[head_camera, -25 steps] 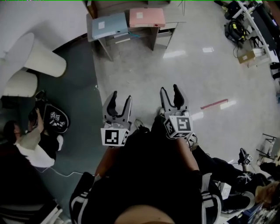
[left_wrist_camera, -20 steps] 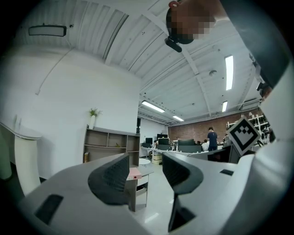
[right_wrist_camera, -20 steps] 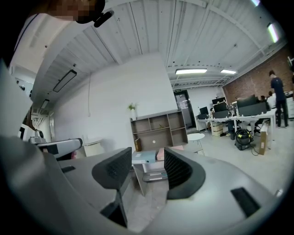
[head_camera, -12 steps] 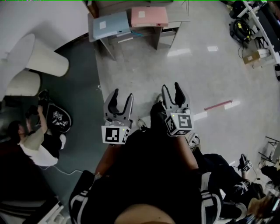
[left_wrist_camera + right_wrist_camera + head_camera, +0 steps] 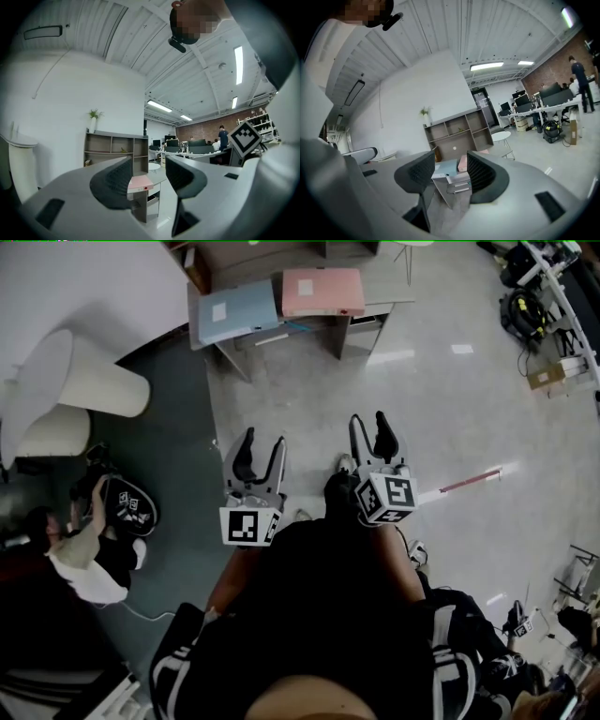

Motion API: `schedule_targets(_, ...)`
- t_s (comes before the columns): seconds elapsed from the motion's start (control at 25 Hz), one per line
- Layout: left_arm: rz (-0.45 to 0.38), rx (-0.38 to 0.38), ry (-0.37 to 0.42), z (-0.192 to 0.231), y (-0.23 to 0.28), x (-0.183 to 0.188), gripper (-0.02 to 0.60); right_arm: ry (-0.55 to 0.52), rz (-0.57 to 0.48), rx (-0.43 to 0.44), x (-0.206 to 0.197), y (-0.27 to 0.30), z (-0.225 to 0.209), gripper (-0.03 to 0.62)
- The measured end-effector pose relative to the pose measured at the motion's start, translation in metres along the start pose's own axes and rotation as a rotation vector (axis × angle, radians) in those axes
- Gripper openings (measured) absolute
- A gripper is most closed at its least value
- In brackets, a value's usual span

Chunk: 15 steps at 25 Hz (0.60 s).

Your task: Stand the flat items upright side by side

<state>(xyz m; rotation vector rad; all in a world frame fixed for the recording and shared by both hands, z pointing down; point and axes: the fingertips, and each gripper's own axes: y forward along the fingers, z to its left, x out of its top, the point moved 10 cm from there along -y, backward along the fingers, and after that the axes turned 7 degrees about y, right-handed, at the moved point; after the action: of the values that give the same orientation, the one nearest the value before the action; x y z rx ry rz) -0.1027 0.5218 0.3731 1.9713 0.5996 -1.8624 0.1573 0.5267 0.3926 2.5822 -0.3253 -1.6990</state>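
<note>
Desk (image 5: 382,287) w/ blue folder (image 5: 236,311) closer; seated pers. (image 5: 86,563) head view only

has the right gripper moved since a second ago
Yes. The right gripper has moved forward, toward the desk with the pink folder and blue folder: the red floor strip now sits further back beside it.

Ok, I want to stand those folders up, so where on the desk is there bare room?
Little: the blue folder and the pink folder cover most of the desk. A bare strip lies right of the pink one. The floor in front is open.
</note>
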Motion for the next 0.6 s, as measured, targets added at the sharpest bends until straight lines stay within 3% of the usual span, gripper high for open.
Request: schedule_targets(0.6, 0.015, 0.087, 0.037, -0.007, 0.148, 0.003, 0.216, 0.088, 0.062, 0.05, 0.051, 0.122, -0.101, 0.229)
